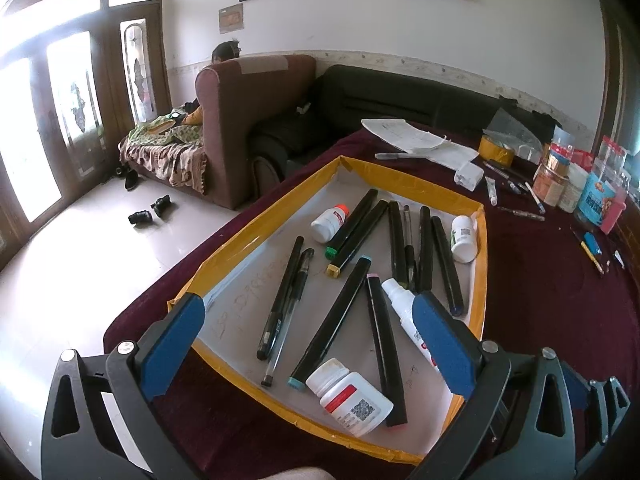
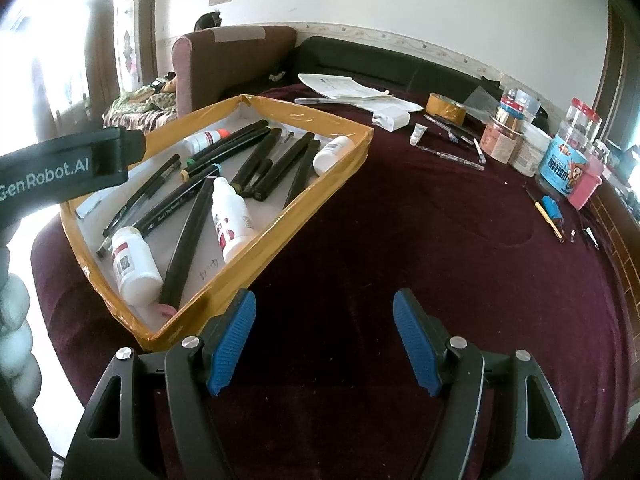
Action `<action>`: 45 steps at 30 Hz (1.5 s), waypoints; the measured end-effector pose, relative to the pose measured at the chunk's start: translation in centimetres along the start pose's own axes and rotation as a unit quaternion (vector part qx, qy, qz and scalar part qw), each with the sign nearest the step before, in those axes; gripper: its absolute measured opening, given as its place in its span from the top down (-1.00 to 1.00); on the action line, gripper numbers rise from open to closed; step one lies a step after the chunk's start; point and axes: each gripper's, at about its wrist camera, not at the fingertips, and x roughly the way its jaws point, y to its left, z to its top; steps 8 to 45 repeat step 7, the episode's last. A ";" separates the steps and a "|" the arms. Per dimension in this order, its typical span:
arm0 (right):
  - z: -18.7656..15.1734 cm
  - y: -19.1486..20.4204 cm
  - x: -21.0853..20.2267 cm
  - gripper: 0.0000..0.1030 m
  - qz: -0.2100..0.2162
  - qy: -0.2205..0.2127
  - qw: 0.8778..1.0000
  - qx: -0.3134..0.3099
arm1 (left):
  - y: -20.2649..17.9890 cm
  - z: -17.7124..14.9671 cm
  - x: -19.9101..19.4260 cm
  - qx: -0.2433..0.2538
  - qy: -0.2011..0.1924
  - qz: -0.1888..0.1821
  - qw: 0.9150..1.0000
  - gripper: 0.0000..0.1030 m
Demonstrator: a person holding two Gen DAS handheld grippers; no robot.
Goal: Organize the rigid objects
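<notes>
A shallow tray with a yellow taped rim [image 1: 400, 176] [image 2: 304, 112] lies on the maroon cloth. It holds several black markers [image 1: 332, 320] [image 2: 188, 240], pens, a white pill bottle [image 1: 352, 400] [image 2: 134, 266], a white spray bottle [image 1: 404, 312] [image 2: 232, 216] and two more small white bottles. My left gripper [image 1: 310, 344] hangs open above the tray's near end; its pads touch nothing. My right gripper [image 2: 325, 344] stands open over bare cloth just right of the tray's near corner, with nothing between its fingers.
Loose pens [image 2: 452, 156], a tape roll [image 2: 446, 109], papers [image 2: 344, 88], jars and tubs [image 2: 560, 160] and a blue lighter [image 2: 554, 208] crowd the far right of the cloth. Sofas stand behind. A gloved hand [image 2: 14, 320] shows at the left edge.
</notes>
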 end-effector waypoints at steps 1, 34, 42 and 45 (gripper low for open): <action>0.0 0.0 0.0 -0.29 0.000 0.000 1.000 0.000 | 0.0 -0.1 0.0 0.003 0.001 0.001 1.000 -1.00; 0.0 -0.2 0.2 -0.29 -0.004 0.003 1.000 0.001 | -0.3 -0.4 0.1 0.015 0.012 0.010 1.000 -1.00; 0.0 -0.2 0.2 -0.29 -0.004 0.003 1.000 0.001 | -0.3 -0.4 0.1 0.015 0.012 0.010 1.000 -1.00; 0.0 -0.2 0.2 -0.29 -0.004 0.003 1.000 0.001 | -0.3 -0.4 0.1 0.015 0.012 0.010 1.000 -1.00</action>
